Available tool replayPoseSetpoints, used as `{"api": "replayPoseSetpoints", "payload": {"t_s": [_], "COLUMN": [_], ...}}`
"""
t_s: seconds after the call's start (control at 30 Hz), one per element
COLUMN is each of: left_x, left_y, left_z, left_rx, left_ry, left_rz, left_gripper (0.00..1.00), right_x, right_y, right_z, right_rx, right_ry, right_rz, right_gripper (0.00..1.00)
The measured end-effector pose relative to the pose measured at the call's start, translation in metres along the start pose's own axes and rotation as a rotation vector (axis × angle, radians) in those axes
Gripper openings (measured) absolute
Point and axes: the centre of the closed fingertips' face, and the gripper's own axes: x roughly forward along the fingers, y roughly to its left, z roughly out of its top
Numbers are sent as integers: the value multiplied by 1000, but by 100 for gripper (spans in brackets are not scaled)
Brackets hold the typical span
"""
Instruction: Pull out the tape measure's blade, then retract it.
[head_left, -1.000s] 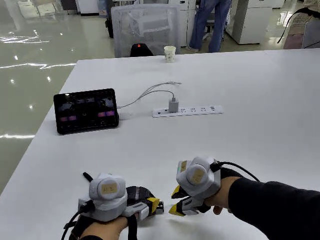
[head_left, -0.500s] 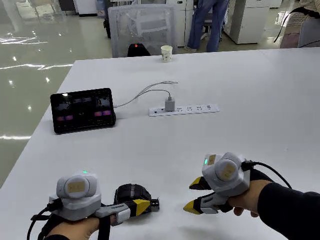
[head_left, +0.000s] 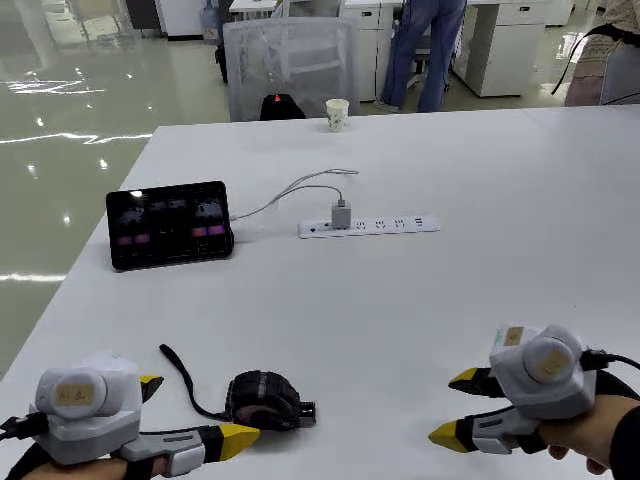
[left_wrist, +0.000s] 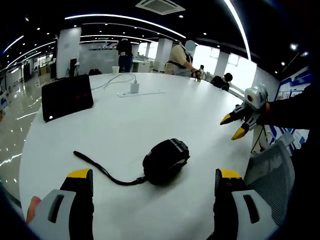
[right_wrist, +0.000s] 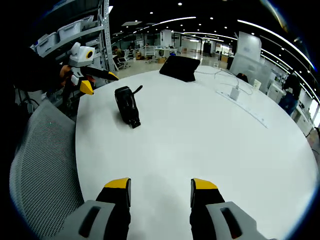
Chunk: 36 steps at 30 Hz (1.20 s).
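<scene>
The black tape measure (head_left: 268, 400) lies on the white table (head_left: 420, 290) between my two grippers, its blade drawn in and its black wrist strap (head_left: 180, 368) trailing to the left. In the left gripper view the tape measure (left_wrist: 166, 159) rests just ahead of my left gripper (left_wrist: 154, 175), which is open and touches nothing. In the head view the left gripper (head_left: 195, 410) sits at the tape's left and the right gripper (head_left: 453, 406) stands open well off to its right. The right gripper view has the tape measure (right_wrist: 127, 106) far ahead of the open right gripper (right_wrist: 161, 184).
A dark tablet (head_left: 170, 222) stands at mid-left. A white power strip (head_left: 370, 226) with a plugged charger and cable lies mid-table. A paper cup (head_left: 338, 113) stands at the far edge, with a chair (head_left: 290, 55) and a standing person (head_left: 420, 40) beyond.
The left gripper has let go of the tape measure and drawn back to the left. The right gripper has moved away to the right. The tape measure stays on the table.
</scene>
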Motion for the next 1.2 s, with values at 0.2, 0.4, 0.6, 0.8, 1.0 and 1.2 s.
{"api": "replayPoseSetpoints", "payload": {"t_s": [0.2, 0.4, 0.6, 0.8, 1.0, 1.2], "left_x": [-19, -39, -55, -64, -68, -67], "left_y": [10, 12, 15, 16, 13, 8], "left_z": [-7, -14, -25, -32, -32, -32], "left_rx": [23, 31, 45, 62, 84, 88], "left_ry": [18, 44, 72, 90, 93, 99], "left_rz": [7, -10, -5, -13, -19, -35], "left_gripper": [99, 99, 99, 99, 99, 99], "right_x": [-28, -48, -66, -79, -91, -96], "right_y": [-16, -26, -19, -17, -17, -17], "right_z": [-18, -41, -62, -71, -68, -66], "right_rx": [42, 75, 75, 56, 69, 93], "right_ry": [-20, -18, 0, 0, -28, -46], "right_rz": [-39, -60, -62, -64, -67, -80], "right_gripper": [53, 61, 70, 80, 89, 99]}}
